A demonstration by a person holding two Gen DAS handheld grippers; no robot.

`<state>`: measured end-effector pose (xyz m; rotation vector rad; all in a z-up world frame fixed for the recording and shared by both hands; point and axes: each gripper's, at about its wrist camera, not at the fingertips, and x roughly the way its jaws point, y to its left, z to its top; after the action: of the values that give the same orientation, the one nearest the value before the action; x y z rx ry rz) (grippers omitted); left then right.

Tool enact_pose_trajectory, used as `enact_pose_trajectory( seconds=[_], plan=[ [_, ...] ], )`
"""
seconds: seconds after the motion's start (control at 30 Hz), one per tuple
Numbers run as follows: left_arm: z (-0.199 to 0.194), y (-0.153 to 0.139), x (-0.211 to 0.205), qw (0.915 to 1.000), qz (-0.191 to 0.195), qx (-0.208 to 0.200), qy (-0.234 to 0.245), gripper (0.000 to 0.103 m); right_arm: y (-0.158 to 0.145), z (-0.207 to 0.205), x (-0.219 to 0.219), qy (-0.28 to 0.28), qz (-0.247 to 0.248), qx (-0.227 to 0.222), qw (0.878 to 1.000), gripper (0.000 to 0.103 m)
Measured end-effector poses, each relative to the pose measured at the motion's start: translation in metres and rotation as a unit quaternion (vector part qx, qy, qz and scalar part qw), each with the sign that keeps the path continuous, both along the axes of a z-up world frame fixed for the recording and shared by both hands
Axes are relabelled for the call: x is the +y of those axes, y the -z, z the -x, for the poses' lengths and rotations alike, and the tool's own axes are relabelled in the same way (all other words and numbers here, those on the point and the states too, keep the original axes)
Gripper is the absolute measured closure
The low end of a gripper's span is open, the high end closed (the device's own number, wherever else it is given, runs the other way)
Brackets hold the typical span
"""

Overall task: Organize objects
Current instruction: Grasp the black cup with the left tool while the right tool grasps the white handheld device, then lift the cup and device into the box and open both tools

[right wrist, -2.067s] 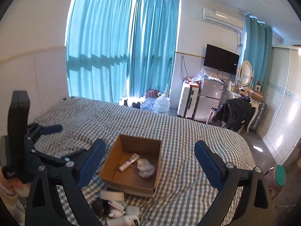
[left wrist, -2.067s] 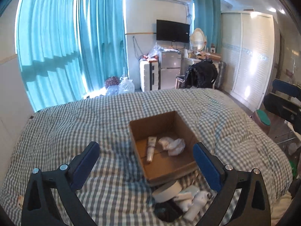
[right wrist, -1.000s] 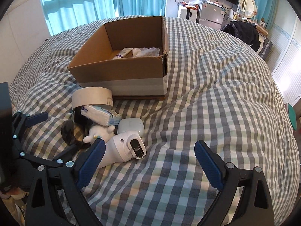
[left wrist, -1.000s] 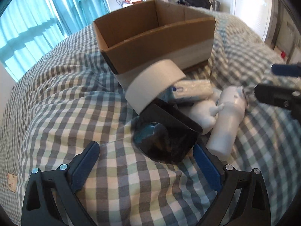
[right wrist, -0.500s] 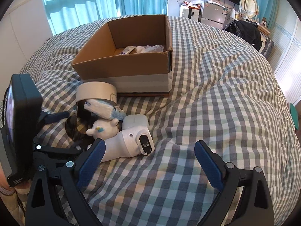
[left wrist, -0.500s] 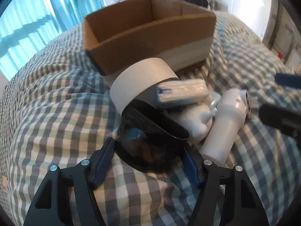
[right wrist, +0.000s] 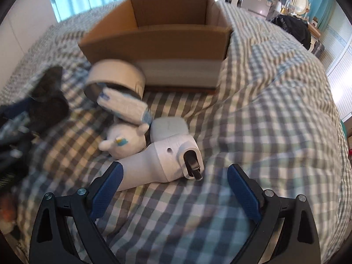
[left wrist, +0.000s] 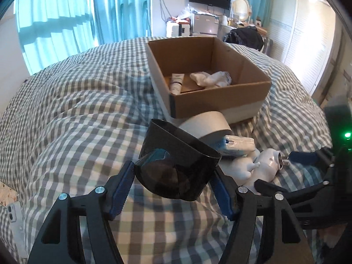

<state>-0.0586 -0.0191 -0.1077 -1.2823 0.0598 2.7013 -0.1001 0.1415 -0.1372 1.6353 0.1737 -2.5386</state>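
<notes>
Black cup (left wrist: 176, 171) is pinched on its side between the left tongs (left wrist: 173, 189), cardboard box (left wrist: 220, 101) lying ahead and slightly right, while right tongs (right wrist: 173, 189) are spread around the white handheld device (right wrist: 162, 162) on the bed (right wrist: 264, 110).

Both wrist views face the cardboard box (left wrist: 220, 101) from close, low angles.

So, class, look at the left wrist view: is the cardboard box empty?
No: the cardboard box holds a white tube and a crumpled white wrapper on its floor.
</notes>
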Motion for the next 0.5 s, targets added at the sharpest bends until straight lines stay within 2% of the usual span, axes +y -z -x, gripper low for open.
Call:
enact_pose_trajectory(
  seconds=[0.2,0.3,0.4,0.47,0.5],
  plan=[
    [0.006,0.006,-0.006,0.9998,-0.019,-0.01,0.0,0.033,0.011,0.016,-0.01,0.005,0.027,-0.015,1.0,0.009],
    [0.003,0.009,-0.007,0.9996,-0.024,-0.012,0.003,0.033,0.013,0.015,-0.021,0.002,0.003,0.001,1.0,0.012],
    [0.003,0.01,-0.009,0.9995,-0.029,-0.014,0.001,0.033,0.01,0.015,-0.017,0.011,0.008,0.01,1.0,0.021],
    [0.003,0.01,-0.009,0.9995,-0.029,-0.015,-0.001,0.033,0.009,0.014,-0.012,0.012,0.029,0.01,0.999,0.036],
    [0.003,0.01,-0.009,0.9995,-0.029,-0.014,0.0,0.033,0.008,0.013,-0.009,0.017,0.034,0.015,0.999,0.038]
  ],
)
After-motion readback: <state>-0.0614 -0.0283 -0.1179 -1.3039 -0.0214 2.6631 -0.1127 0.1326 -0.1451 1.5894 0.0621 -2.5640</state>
